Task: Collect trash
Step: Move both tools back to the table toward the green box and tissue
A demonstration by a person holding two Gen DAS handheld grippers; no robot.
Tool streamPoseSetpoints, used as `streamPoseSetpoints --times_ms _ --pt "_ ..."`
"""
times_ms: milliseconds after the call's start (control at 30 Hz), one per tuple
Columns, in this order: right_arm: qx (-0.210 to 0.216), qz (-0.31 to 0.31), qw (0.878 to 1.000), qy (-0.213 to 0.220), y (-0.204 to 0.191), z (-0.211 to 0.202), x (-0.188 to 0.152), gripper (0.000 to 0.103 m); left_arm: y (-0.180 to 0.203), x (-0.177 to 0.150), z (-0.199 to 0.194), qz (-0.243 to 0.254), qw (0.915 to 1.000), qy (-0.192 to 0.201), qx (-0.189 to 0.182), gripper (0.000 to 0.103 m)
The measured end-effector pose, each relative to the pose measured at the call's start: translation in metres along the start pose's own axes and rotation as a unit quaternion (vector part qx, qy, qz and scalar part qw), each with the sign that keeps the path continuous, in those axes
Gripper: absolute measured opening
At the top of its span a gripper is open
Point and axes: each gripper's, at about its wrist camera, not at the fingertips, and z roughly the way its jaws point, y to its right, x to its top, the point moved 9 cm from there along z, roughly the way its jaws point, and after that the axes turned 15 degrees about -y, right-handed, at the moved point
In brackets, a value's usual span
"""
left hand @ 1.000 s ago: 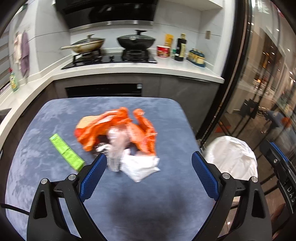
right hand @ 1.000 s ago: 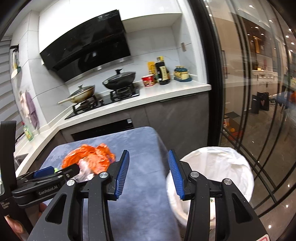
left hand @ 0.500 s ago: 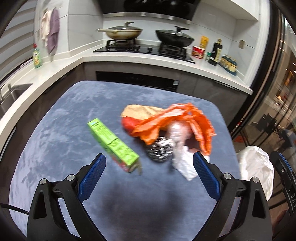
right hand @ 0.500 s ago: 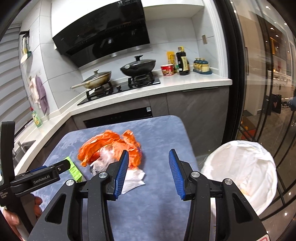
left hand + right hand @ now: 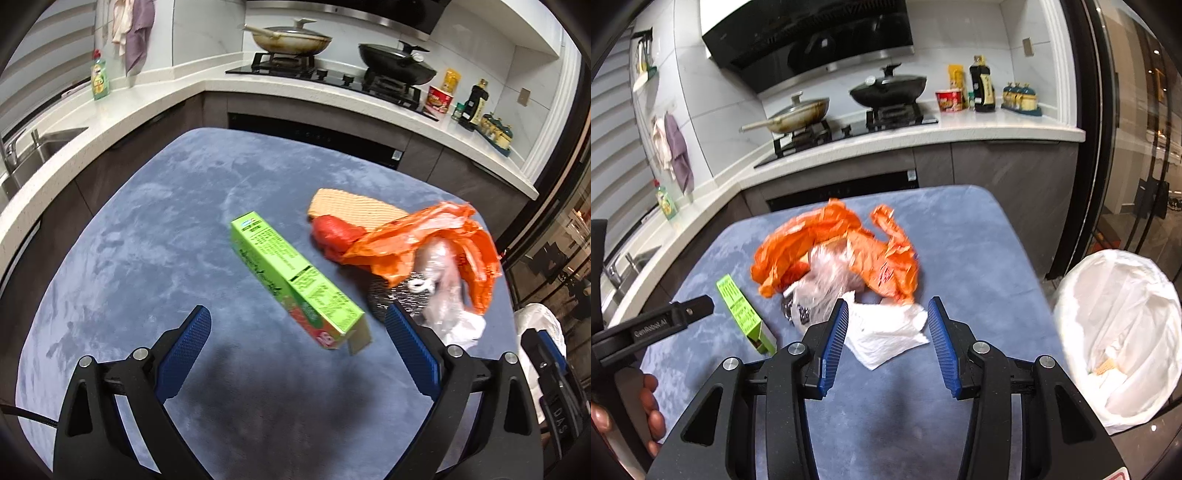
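While the white-lined bin (image 5: pixel 1115 332) stands just off the table's right edge with a few pale scraps at its bottom, the trash heap lies on the blue table (image 5: pixel 147 229); an orange bag (image 5: pixel 842 243) tops it; beside it lie a white tissue (image 5: pixel 886 332) and a green box (image 5: pixel 295 280); the left gripper (image 5: pixel 295 354) is spread wide and empty above the box; the right gripper (image 5: pixel 886 339), partly spread, frames the tissue without touching.

Each tool, left (image 5: pixel 297 345) and right (image 5: pixel 888 341), is a black plastic frame with triangular cut-outs, silver screws at its pivots and two ribbed blue pads (image 5: pixel 833 345), the left one trailing a black cable (image 5: pixel 26 415) and bearing white lettering on its side.
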Motion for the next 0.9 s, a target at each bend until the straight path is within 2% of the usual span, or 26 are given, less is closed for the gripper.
streamPoseSetpoints --times_ms 367,900 --pt "-0.001 -0.003 0.999 -0.041 -0.012 0.054 -0.007 0.044 -0.008 0.007 0.029 -0.013 0.9997 -0.019 0.007 0.093" --pt "0.000 0.003 0.998 -0.059 -0.003 0.086 -0.004 0.044 0.001 0.014 0.083 -0.028 0.9971 -0.064 0.032 0.093"
